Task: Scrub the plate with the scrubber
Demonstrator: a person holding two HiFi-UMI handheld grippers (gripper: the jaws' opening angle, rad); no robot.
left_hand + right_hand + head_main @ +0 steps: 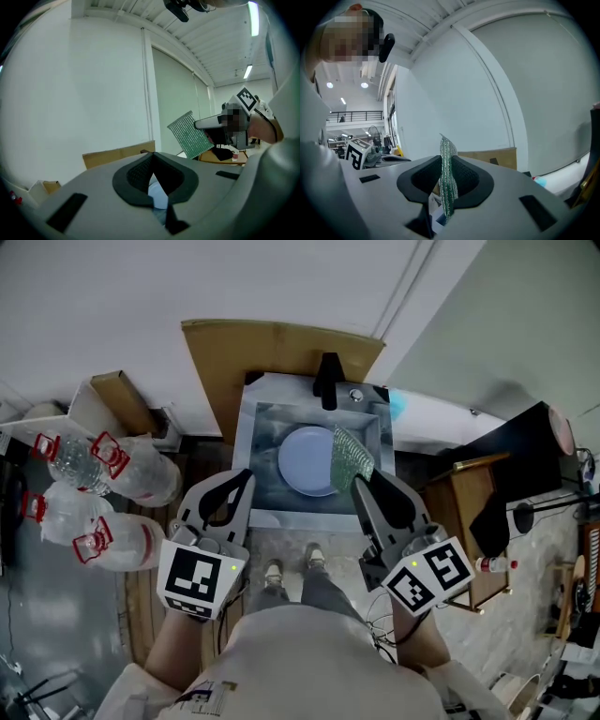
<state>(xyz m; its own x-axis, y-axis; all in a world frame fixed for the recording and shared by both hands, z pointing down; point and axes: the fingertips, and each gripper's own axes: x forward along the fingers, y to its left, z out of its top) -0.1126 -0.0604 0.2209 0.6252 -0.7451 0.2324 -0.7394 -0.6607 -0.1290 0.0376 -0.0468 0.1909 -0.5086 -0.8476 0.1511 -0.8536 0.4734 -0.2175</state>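
Note:
A round pale blue plate [306, 461] lies in the metal sink [246, 442] below me. My right gripper [359, 484] is shut on a green mesh scrubber [351, 457], which stands on edge over the plate's right rim. In the right gripper view the scrubber [448, 161] rises thin and upright out of the closed right gripper [443, 197]. My left gripper [247, 476] hangs at the sink's near left corner, shut with nothing in it. Its own view shows the left gripper [151, 172] closed, a bit of plate [158, 197] below, and the scrubber [189, 135] off to the right.
A black faucet [328, 381] stands at the sink's far edge, with a brown board [281, 343] behind it. Large water bottles [103, 493] and a cardboard box [117, 399] are at the left. A wooden table [469, 488] is at the right. The person's feet [291, 570] stand before the sink.

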